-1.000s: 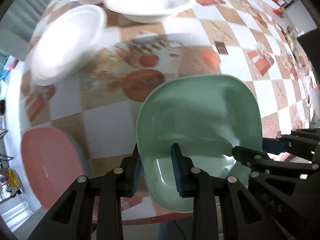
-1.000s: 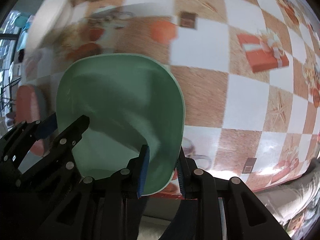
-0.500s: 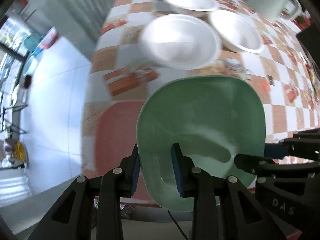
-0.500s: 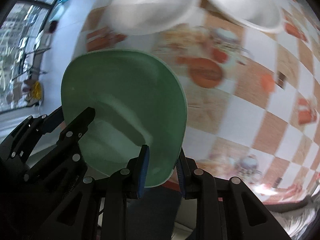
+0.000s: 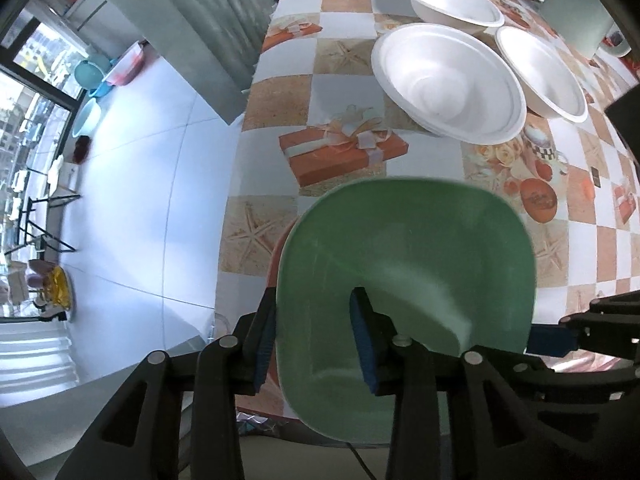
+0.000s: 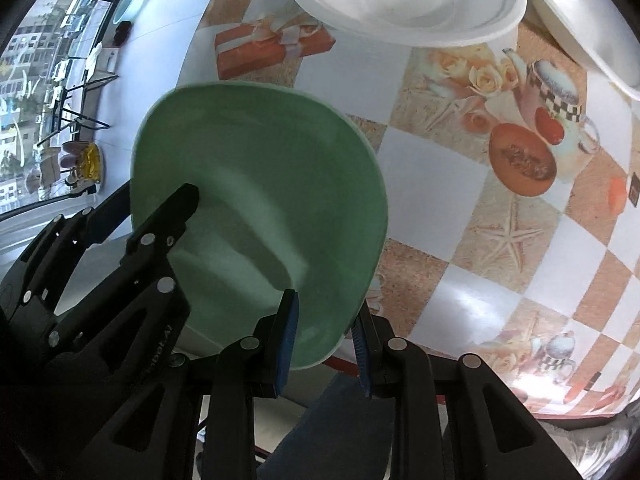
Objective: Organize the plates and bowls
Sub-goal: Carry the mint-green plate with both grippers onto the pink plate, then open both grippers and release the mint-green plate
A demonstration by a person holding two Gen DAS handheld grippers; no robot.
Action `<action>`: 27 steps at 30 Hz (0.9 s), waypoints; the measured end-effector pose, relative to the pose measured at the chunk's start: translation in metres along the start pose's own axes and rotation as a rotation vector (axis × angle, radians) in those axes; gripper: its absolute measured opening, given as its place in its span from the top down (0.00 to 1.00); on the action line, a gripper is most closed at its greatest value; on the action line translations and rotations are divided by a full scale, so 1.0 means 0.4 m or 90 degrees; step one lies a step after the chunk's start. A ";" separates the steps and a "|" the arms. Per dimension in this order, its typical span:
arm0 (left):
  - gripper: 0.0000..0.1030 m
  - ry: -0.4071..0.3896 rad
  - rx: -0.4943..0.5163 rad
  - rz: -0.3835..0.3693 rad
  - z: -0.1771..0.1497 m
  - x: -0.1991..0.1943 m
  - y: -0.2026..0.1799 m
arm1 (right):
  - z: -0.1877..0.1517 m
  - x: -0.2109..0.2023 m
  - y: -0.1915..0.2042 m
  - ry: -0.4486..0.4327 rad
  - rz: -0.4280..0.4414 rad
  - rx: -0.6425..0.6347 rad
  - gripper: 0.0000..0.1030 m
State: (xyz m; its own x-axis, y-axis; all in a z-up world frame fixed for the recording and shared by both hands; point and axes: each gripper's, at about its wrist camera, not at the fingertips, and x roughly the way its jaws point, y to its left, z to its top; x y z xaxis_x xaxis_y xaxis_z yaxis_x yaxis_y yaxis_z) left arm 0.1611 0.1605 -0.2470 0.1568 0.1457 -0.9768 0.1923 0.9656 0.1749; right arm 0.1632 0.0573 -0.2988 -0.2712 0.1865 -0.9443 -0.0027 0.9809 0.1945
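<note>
One green plate [image 5: 404,264], squarish with rounded corners, is held above the near edge of a table [image 5: 344,56] covered in a checked cloth printed with gift boxes, starfish and teapots. All places below are given relative to this plate.

Left gripper [image 5: 316,340]: its two blue-padded fingers [image 5: 362,336] straddle the plate's near-left rim, one outside the rim and one inside the well. The jaws are opening; the rim lies between them, with the outer pad still at the edge and the inner pad standing off the surface.

Right gripper [image 6: 324,344]: its two blue pads are pressed onto the plate's near-right rim, one on each face, pinching it. In the left wrist view this gripper enters from the right at the plate's right edge [image 5: 560,338].

Under the plate's left edge a sliver of one salmon-pink plate [image 5: 276,256] shows, lying on the table; the rest of it is hidden.

Beyond the plate, farther across the table, stand three white bowls: the nearest bowl [image 5: 448,84] just past the printed gift box, a second bowl [image 5: 540,72] to its right, and a third bowl [image 5: 452,4] behind both. The first two appear to touch at the rims.

Left of the plate, past the table edge, is a pale tiled floor [image 5: 132,184].
</note>
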 end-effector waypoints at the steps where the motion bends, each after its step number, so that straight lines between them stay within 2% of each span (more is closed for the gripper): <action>1: 0.47 0.001 -0.007 0.003 -0.001 0.001 0.003 | 0.001 0.001 -0.004 -0.002 0.002 0.001 0.72; 3: 0.32 -0.007 -0.011 0.031 -0.001 0.003 0.003 | 0.001 -0.008 -0.014 -0.008 0.010 0.003 0.72; 5: 0.28 -0.014 -0.013 0.035 -0.002 0.002 0.002 | -0.009 -0.036 -0.053 -0.017 0.009 0.006 0.64; 7: 0.25 -0.006 -0.021 0.036 0.000 0.000 0.003 | -0.015 -0.063 -0.084 -0.042 0.000 0.014 0.27; 9: 0.22 -0.003 -0.034 0.016 0.006 -0.005 0.007 | -0.021 -0.094 -0.131 -0.065 0.008 0.034 0.17; 13: 0.18 -0.015 -0.044 -0.005 0.028 -0.031 -0.008 | -0.039 -0.158 -0.224 -0.095 -0.013 0.090 0.17; 15: 0.17 -0.023 -0.042 -0.027 0.047 -0.051 -0.029 | -0.055 -0.180 -0.272 -0.106 -0.023 0.125 0.17; 18: 0.09 -0.031 -0.032 -0.070 0.080 -0.079 -0.072 | -0.078 -0.212 -0.349 -0.124 -0.039 0.183 0.17; 23: 0.08 -0.029 -0.014 -0.114 0.133 -0.102 -0.139 | -0.100 -0.237 -0.419 -0.140 -0.033 0.239 0.17; 27: 0.08 -0.021 -0.008 -0.081 0.178 -0.094 -0.154 | -0.078 -0.236 -0.413 -0.138 -0.017 0.229 0.17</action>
State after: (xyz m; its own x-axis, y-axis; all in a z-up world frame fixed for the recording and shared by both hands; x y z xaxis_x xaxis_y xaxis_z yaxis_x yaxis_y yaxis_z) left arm 0.2124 0.0803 -0.2121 0.1633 0.0148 -0.9865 0.2006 0.9785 0.0479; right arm 0.1591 -0.1243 -0.2336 -0.0668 0.1302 -0.9892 0.3402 0.9350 0.1001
